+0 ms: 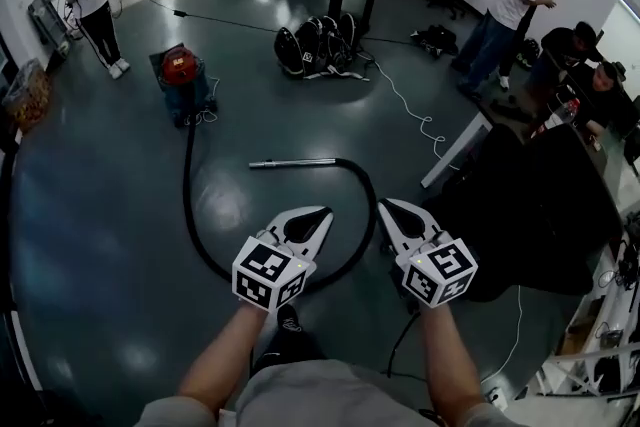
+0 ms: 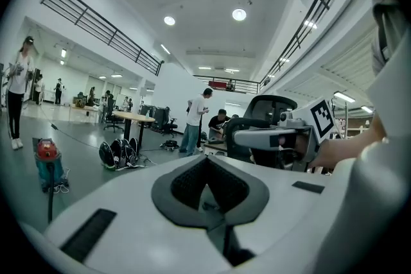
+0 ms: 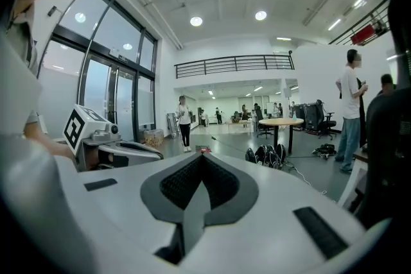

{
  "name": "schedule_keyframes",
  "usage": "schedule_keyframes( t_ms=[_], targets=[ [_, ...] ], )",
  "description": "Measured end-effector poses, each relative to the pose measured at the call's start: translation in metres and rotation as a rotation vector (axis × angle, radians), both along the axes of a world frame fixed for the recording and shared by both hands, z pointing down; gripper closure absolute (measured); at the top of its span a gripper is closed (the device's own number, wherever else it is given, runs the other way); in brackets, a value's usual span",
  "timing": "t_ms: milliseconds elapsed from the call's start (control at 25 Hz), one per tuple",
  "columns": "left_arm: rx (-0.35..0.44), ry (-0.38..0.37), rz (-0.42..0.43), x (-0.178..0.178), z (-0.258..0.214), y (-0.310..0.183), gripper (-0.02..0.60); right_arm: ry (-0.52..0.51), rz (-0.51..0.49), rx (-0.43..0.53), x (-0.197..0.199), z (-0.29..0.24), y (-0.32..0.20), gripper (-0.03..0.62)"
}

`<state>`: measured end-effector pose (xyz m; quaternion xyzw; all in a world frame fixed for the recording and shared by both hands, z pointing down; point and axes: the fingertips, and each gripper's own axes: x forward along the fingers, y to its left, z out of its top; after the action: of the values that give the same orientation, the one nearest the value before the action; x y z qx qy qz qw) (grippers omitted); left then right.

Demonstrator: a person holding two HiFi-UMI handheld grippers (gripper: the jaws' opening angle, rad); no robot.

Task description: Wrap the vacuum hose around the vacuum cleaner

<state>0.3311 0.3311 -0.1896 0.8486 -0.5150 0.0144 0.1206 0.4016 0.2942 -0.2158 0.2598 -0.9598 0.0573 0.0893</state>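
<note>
Both tongs, your left tongs [image 1: 318, 218] and right tongs [image 1: 388, 211], are pressed together and empty, side by side above the floor [image 1: 100, 245]. The black vacuum hose [image 1: 187, 195] loops just beyond and beneath their tips, its metal wand [image 1: 290, 162] ahead. The red vacuum cleaner [image 1: 182, 75] stands well ahead, left. A dark counter [image 1: 540, 215] crowds your right tongs; open floor spreads left.

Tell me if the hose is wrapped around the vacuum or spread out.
Spread out: the hose runs from the vacuum in a wide loop across the floor.
</note>
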Motion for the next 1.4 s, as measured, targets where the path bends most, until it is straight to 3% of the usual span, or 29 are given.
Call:
schedule_keyframes(
  t_ms=[240, 400, 720, 1120, 1400],
  targets=[
    [-0.027, 0.046, 0.037, -0.033, 0.020, -0.043, 0.574, 0.062, 0.035, -0.022, -0.031, 0.013, -0.042, 0.591],
    [-0.057, 0.055, 0.068, -0.037, 0.035, -0.065, 0.574, 0.099, 0.090, -0.043, -0.033, 0.030, -0.067, 0.591],
    [-0.110, 0.036, 0.081, -0.045, 0.072, -0.125, 0.574, 0.133, 0.080, -0.094, -0.041, 0.071, -0.129, 0.591],
    [-0.174, -0.009, 0.014, -0.013, 0.108, -0.234, 0.574, 0.152, 0.009, -0.145, -0.014, 0.123, -0.250, 0.589],
    [-0.230, -0.036, -0.077, 0.000, 0.183, -0.321, 0.574, 0.201, -0.050, -0.190, -0.004, 0.220, -0.345, 0.589]
  ],
)
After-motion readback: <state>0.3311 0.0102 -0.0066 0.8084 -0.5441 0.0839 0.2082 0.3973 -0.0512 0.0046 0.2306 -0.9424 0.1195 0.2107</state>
